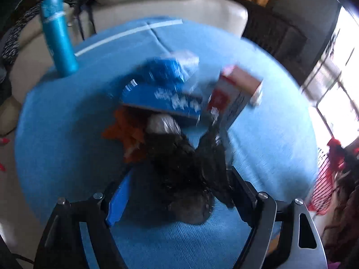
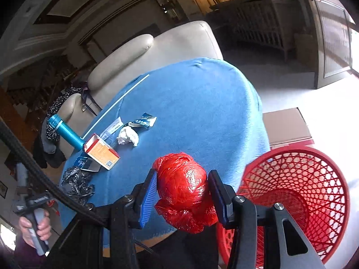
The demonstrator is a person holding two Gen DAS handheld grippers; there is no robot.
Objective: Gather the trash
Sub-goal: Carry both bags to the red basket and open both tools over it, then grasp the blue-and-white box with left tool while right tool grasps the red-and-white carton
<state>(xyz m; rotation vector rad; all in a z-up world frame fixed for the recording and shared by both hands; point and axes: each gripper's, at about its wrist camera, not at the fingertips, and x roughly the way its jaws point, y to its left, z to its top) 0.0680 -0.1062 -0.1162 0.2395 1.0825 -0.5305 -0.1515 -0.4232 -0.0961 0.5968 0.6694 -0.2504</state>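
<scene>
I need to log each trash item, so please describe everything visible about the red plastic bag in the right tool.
The red plastic bag is thin, glossy, crinkled film bunched into a rounded wad, with a looser lump hanging below. The right tool holds it between its two fingers, one pressing each side. It is lifted off the blue tablecloth, beside the red mesh basket, not yet inside it.

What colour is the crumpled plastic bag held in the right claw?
Red, glossy and crinkled. The plastic bag shows best in the right wrist view, between the right claw fingers.
</scene>
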